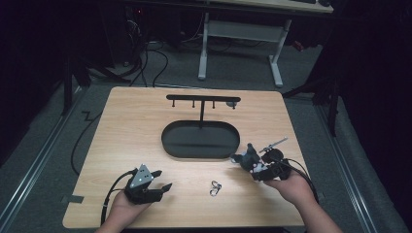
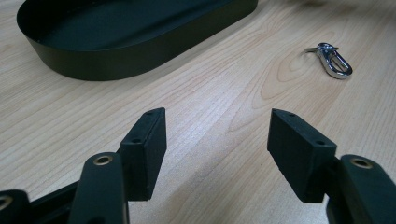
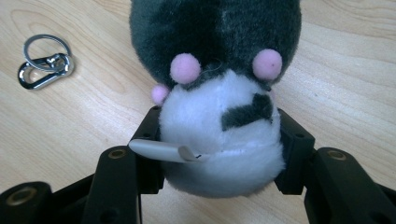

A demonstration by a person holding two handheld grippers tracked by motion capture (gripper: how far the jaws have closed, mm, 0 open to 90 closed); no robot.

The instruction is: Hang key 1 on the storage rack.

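**Desk:** What did the right tool (image 3: 219,140) have?

**Photographer:** It was clamped on a small plush toy (image 3: 219,93), grey above and white below with pink nubs, the jaws squeezing the white belly from both sides. A pale tag stuck out beside one jaw. In the high view the right tool (image 1: 250,162) held the toy (image 1: 247,158) just above the counter (image 1: 126,126), near the black oval tray (image 1: 200,141).

**Desk:** And the left tool?

**Photographer:** The left tool (image 2: 217,140) sat with its jaws spread wide and nothing between them, low over the bare wood. Ahead of it and off to one side lay a silver clip with a key ring (image 2: 332,59); the tray's wall (image 2: 140,58) stood farther ahead. Behind the tray rose a black hanging stand (image 1: 201,99) with small pegs.

**Desk:** Risks from here?

**Photographer:** As I judged it, the grip was on soft stuffing, so the toy could squirm or rotate out if the hand swung quickly. The clip was small, flat and shiny; open jaws coming down off-centre could skid it across the wood rather than catch it.
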